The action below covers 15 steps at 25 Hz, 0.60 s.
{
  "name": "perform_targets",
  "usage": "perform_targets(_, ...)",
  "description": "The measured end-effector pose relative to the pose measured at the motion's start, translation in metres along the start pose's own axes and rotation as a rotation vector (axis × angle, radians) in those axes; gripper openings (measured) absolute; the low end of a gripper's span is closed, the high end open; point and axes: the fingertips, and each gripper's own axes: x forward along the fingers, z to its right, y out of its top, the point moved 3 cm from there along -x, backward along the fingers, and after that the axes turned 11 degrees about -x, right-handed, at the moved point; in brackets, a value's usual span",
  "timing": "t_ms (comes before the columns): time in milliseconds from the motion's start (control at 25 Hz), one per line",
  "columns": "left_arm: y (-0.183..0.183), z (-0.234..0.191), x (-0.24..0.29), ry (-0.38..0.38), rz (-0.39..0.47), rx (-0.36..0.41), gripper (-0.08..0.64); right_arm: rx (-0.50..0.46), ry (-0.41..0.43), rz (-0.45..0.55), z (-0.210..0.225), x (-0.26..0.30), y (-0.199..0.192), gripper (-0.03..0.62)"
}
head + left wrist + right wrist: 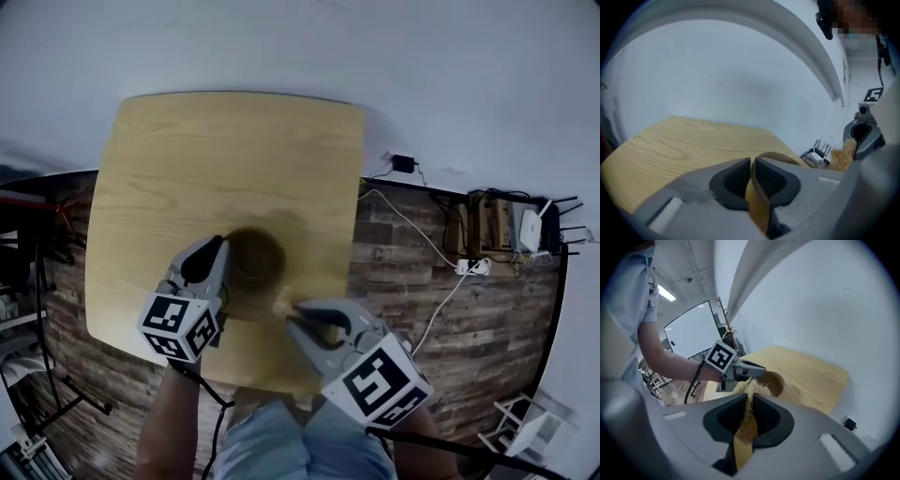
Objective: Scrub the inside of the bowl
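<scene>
My right gripper (750,404) is clamped on a fibre scrubber (748,427), and its frayed tuft sticks out past the fingertips. Just beyond the tips I see the bowl (776,380) on the table (811,376), with the left gripper (757,371) at its rim.

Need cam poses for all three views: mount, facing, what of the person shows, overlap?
Head view: on the head, steeply down on table, bowl, left gripper, right gripper with scrubber; left forearm and legs show.
Left gripper view: on left gripper, along its jaws shut on the bowl rim, across the table to a wall; right gripper at right.
Right gripper view: on right gripper, along its jaws shut on the scrubber, toward bowl and left gripper; left forearm shows.
Shared: all three see bowl and table; each gripper view sees the other gripper.
</scene>
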Motion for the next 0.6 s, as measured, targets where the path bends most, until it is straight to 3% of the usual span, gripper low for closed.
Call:
perform_targets(160,0.009,-0.001,-0.013,0.042,0.039,0.009,0.080,0.024,-0.075,0.039,0.009,-0.017,-0.001,0.043)
perform_targets(360,0.025,0.013,-0.047,0.093,0.122,0.015,0.081,0.044,-0.177,0.123,0.021,-0.044,0.009,0.044)
perform_targets(600,0.049,0.060,-0.116,0.183,0.253,0.082,0.080,-0.026,-0.287,0.256,0.028,-0.081,0.036,0.046)
